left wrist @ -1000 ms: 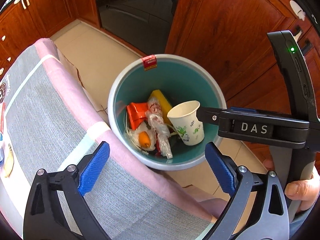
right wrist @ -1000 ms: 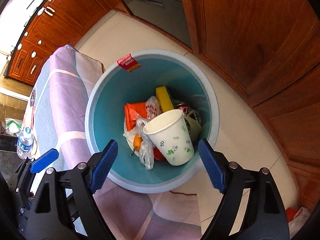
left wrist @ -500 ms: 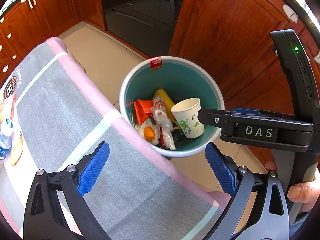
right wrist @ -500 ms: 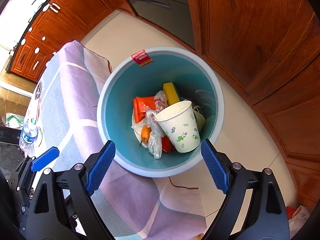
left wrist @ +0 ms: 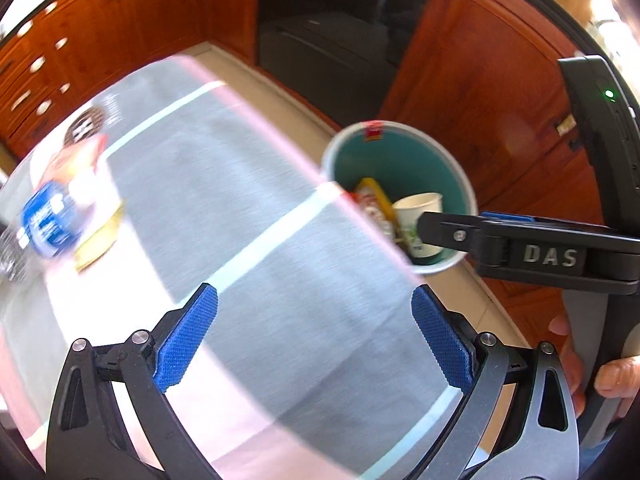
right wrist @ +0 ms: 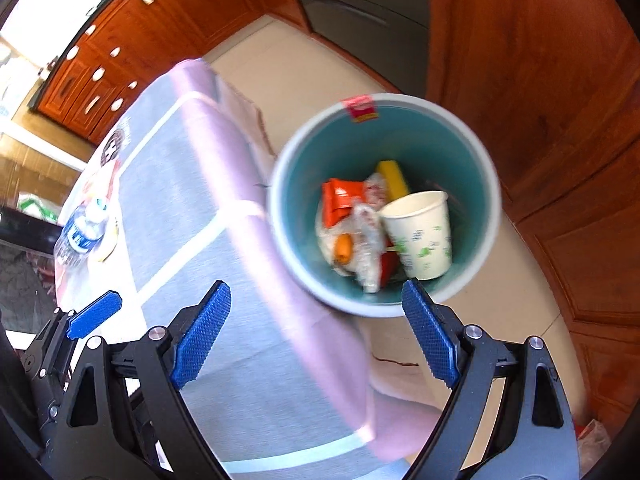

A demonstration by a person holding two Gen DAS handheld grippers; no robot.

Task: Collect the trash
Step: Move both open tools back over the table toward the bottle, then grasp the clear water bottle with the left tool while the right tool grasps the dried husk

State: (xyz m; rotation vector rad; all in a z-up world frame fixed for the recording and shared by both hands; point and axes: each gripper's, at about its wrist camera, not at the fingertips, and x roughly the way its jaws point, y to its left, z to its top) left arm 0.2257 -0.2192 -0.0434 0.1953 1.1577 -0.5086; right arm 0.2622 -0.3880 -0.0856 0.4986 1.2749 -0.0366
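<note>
Home kitchen: wooden cabinets, built-in oven.

Bottle at left edge motion-blurred, label unreadable; tablecloth hides left side of bin.

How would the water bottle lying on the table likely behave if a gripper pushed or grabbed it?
The water bottle looks round and clear, lying on the tablecloth, so a push would probably roll it. Thin plastic likely dents under a squeeze. Its fill level is blurred, so weight is uncertain.

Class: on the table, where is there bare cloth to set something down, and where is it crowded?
Free: the grey cloth from the bottle across to the edge by the bin. Crowded: the far corner around the bottle, and inside the bin.
</note>
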